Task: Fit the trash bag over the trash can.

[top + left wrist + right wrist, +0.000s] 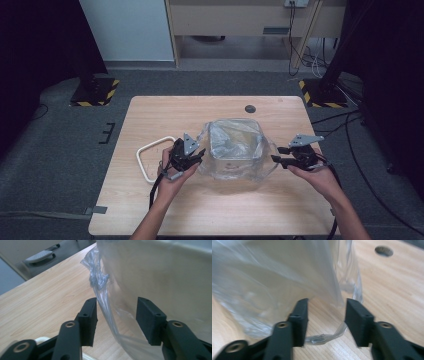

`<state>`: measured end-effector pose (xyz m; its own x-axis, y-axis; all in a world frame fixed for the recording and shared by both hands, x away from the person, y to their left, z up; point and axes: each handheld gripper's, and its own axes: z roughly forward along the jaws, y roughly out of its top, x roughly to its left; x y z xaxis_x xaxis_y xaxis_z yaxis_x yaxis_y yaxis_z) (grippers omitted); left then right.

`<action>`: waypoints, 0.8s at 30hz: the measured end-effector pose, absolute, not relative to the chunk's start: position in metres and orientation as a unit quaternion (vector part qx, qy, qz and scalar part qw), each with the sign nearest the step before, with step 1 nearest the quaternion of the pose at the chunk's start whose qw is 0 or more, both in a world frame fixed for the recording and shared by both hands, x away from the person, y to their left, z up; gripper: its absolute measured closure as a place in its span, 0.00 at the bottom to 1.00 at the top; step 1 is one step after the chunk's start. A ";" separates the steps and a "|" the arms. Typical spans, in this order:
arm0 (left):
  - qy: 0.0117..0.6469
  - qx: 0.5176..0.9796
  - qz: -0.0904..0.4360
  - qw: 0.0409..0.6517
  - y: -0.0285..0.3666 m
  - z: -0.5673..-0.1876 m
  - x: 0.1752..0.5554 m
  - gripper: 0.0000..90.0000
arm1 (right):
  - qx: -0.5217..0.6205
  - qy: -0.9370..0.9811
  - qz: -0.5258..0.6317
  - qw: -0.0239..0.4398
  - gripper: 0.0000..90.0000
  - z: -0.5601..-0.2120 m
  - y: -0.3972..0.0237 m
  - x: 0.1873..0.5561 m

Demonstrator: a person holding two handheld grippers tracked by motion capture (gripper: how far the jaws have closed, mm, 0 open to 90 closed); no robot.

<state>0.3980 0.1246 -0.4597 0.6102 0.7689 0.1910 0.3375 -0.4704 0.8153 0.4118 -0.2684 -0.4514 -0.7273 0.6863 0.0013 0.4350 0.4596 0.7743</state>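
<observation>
A clear plastic bag [235, 150] lines a boxy white bin [235, 142] that stands near the middle of a wooden table [150, 112], and both grippers work at its sides. The left gripper [196, 156] sits just left of the bin, low against the bag's bulging side, held in a hand [172, 182] that comes in from the near edge. In the left gripper view its jaws stand apart, with a twisted band of the bag [105, 307] running between them; the film lies near the left pad [90, 315] but the frames do not show either pad pressing on it. A knotted bunch of the film [98, 277] stands beyond the jaws, beside the bin's wall [160, 272]. The right gripper [280, 156] is just right of the bin, its jaws pointing at the bag's loose edge, held by the other hand [320, 177]. In the right gripper view its jaws are also apart, and a thin loop of the bag [329, 336] lies on the table [387, 280] between them, touching neither pad as far as can be seen; the blurred bag wall [274, 277] rises just beyond. A white looped frame [150, 160] lies flat on the table left of the bin, just behind the left gripper. A dark round hole [250, 108] in the tabletop lies beyond the bin, toward the far edge.
</observation>
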 end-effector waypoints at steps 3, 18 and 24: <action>0.336 0.809 0.275 0.396 0.124 -0.457 0.391 0.59 | 0.330 0.830 0.419 0.162 0.72 -0.434 -0.268 0.408; 0.336 0.803 0.261 0.417 0.126 -0.458 0.383 0.50 | 0.273 0.844 0.430 0.168 0.79 -0.353 -0.154 0.435; 0.338 0.804 0.256 0.416 0.126 -0.461 0.384 0.49 | 0.276 0.860 0.398 0.161 0.80 -0.365 -0.110 0.461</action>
<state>0.3843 0.1259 -0.4613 0.6400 0.7571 0.1313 0.3308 -0.4257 0.8422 0.4608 -0.1105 -0.3651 -0.7961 0.6025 -0.0573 0.3460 0.5308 0.7737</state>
